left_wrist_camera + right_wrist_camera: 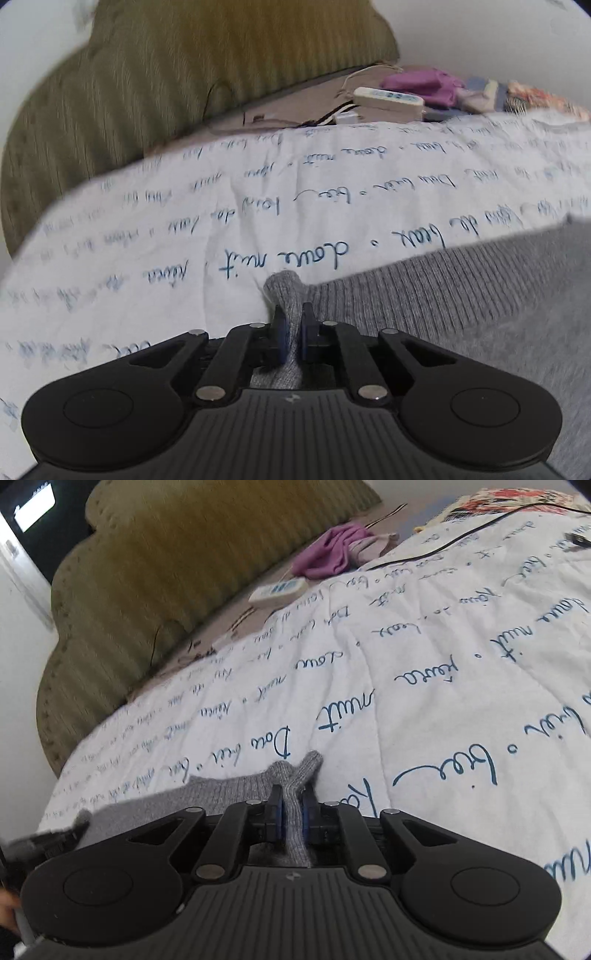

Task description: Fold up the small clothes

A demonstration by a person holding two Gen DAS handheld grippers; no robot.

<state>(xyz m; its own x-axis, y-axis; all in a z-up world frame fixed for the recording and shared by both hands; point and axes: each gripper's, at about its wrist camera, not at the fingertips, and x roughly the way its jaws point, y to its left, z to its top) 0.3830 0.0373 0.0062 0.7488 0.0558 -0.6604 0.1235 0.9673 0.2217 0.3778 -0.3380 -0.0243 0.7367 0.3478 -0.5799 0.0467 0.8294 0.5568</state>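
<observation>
Soft, light, limp ribbed grey knit garment (461, 295) lying on the white quilted bedspread (184, 229) with blue script, bunched corners pinched tight in left gripper (293, 325) and right gripper (293, 806), likely to sag and stretch between grips, best held at corners.

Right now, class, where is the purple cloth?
The purple cloth lies at the bed's far edge, beside the white remote, below the green headboard.

left claw (292, 325) pinched closed, right claw (291, 806) likewise
</observation>
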